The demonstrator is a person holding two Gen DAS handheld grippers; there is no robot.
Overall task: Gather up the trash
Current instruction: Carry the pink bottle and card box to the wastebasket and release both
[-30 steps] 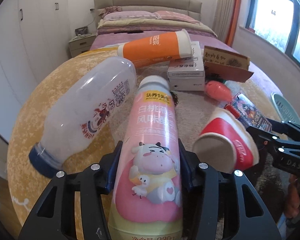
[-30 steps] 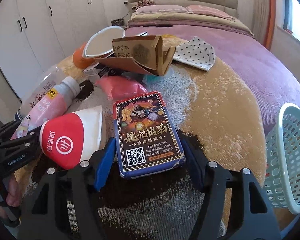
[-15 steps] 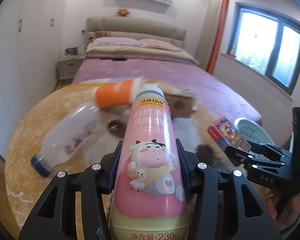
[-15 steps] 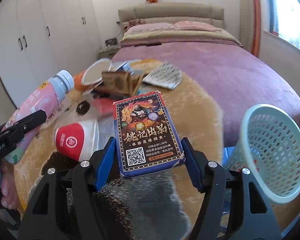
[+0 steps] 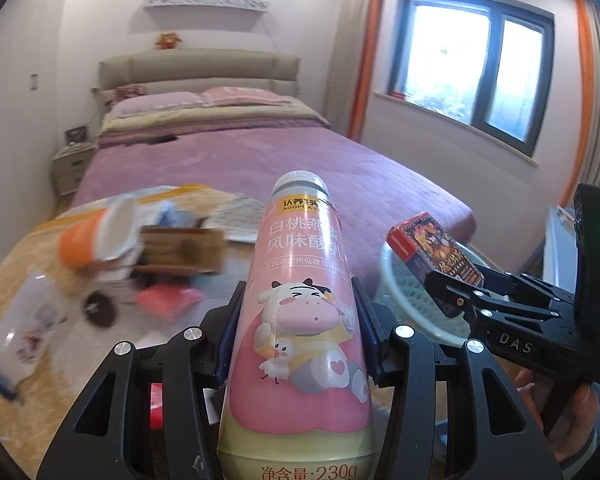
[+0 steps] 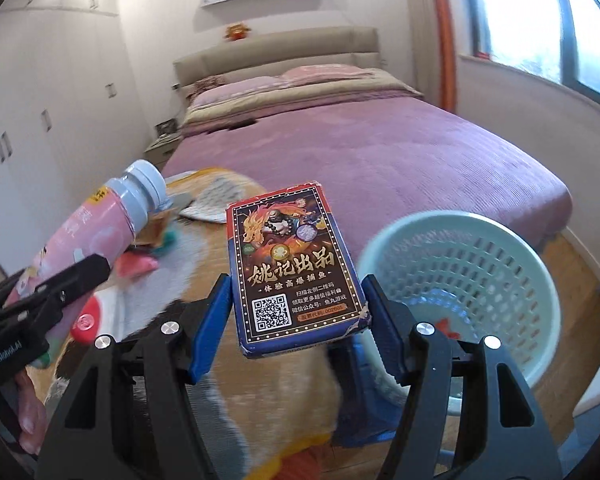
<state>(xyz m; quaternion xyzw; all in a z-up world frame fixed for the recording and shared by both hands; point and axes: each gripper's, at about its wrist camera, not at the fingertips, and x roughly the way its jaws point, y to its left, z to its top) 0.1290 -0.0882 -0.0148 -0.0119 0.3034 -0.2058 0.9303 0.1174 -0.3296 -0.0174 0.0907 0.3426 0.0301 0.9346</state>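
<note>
Nearest the left wrist camera, a pink yoghurt bottle (image 5: 300, 320) is clamped between the fingers of the left gripper (image 5: 298, 334), cap pointing away, cartoon cow label facing up. In the right wrist view, a dark card box (image 6: 296, 276) with a QR code is clamped between the blue-padded fingers of the right gripper (image 6: 298, 316), printed face up. Both items are held clear of the floor.

Just beyond and right of the card box, a pale green mesh basket (image 6: 512, 252) is seen standing on the floor beside the foot of the bed; a little litter is visible inside, too blurred to identify. From the left view the card box is seen over the near rim of the basket.

Further out on the left, a yellow rug (image 5: 28, 252) is seen carrying the remaining trash, blurred: a clear plastic bottle (image 5: 24, 328) lying down, an orange cup (image 5: 96, 236) on its side, a brown cardboard piece (image 5: 184, 250) and a pink lump (image 5: 168, 300). A red-and-white cup (image 6: 90, 316) is partly seen behind the left gripper.

Beyond everything, a purple-covered bed (image 6: 380, 148) with pillows and a beige headboard is noted, with a window (image 5: 472, 68) at the right.
</note>
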